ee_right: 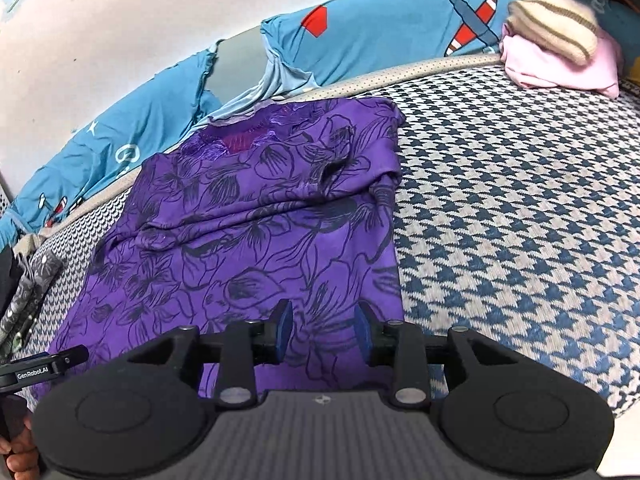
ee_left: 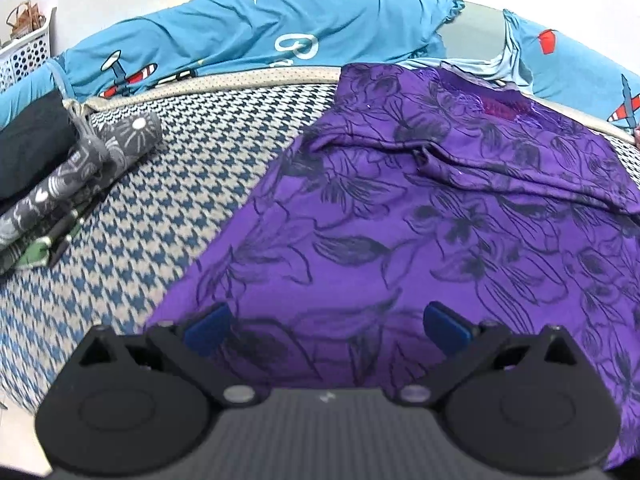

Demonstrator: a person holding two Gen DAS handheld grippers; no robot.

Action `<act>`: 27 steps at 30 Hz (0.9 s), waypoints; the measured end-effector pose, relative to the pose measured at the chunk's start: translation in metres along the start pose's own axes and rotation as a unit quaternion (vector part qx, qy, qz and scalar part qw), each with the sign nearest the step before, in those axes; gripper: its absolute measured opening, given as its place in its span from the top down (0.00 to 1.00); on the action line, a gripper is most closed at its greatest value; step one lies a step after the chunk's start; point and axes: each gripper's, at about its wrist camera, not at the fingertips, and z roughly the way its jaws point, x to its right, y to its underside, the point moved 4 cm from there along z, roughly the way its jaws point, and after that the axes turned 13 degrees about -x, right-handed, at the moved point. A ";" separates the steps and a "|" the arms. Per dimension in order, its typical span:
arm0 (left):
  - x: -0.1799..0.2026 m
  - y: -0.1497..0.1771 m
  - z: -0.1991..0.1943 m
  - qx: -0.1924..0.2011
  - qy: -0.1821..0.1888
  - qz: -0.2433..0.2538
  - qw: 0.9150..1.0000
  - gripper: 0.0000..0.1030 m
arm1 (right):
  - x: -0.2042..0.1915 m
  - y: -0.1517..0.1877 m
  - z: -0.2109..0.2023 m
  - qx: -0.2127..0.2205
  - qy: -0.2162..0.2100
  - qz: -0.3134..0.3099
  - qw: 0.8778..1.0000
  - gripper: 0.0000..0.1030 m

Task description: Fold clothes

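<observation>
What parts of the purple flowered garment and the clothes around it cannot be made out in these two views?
- Purple flowered garment: near hem, hidden behind the left gripper in the left wrist view.
- Grey patterned folded clothes: cut off by that view's left edge.
- Cream striped knit on pink cloth: blurred, right wrist view.

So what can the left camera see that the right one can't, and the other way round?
Only the left wrist view shows the white basket and the left gripper, jaws open above the purple garment. Only the right wrist view shows the pink cloth with a striped knit on it, and the right gripper, jaws open. Both show the purple garment, the houndstooth cover and the blue aeroplane fabric.
</observation>
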 end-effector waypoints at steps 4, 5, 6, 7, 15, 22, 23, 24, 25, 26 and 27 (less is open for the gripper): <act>0.000 -0.012 0.005 -0.001 0.001 0.014 1.000 0.00 | 0.006 -0.013 0.002 0.004 -0.008 0.008 1.000 0.67; 0.001 -0.014 0.006 0.000 0.001 0.019 1.000 0.00 | 0.009 -0.016 0.002 0.006 -0.010 0.011 1.000 0.67; 0.001 -0.016 0.007 0.001 0.001 0.024 1.000 0.00 | 0.011 -0.020 0.002 0.008 -0.012 0.016 1.000 0.67; 0.002 -0.019 0.008 0.002 0.001 0.029 1.000 0.00 | 0.014 -0.023 0.002 0.010 -0.013 0.020 1.000 0.67; 0.000 -0.038 0.019 -0.007 0.009 0.031 0.999 0.00 | 0.033 -0.045 0.008 0.013 -0.010 0.055 0.998 0.64; -0.003 -0.054 0.028 -0.009 0.004 0.039 0.999 0.00 | 0.044 -0.068 0.019 0.018 -0.036 0.082 0.996 0.52; -0.003 -0.056 0.030 -0.009 0.002 0.042 0.999 0.00 | 0.047 -0.072 0.022 0.019 -0.042 0.088 0.995 0.49; -0.003 -0.059 0.031 -0.010 0.002 0.043 0.999 0.00 | 0.049 -0.076 0.024 0.022 -0.047 0.096 0.994 0.47; -0.004 -0.061 0.032 -0.011 0.002 0.043 0.999 0.00 | 0.051 -0.079 0.027 0.026 -0.049 0.103 0.993 0.46; -0.004 -0.063 0.033 -0.012 0.002 0.044 0.999 0.00 | 0.054 -0.083 0.030 0.030 -0.049 0.111 0.992 0.43; -0.004 -0.065 0.035 -0.013 0.004 0.044 0.999 0.00 | 0.056 -0.086 0.033 0.032 -0.050 0.117 0.991 0.39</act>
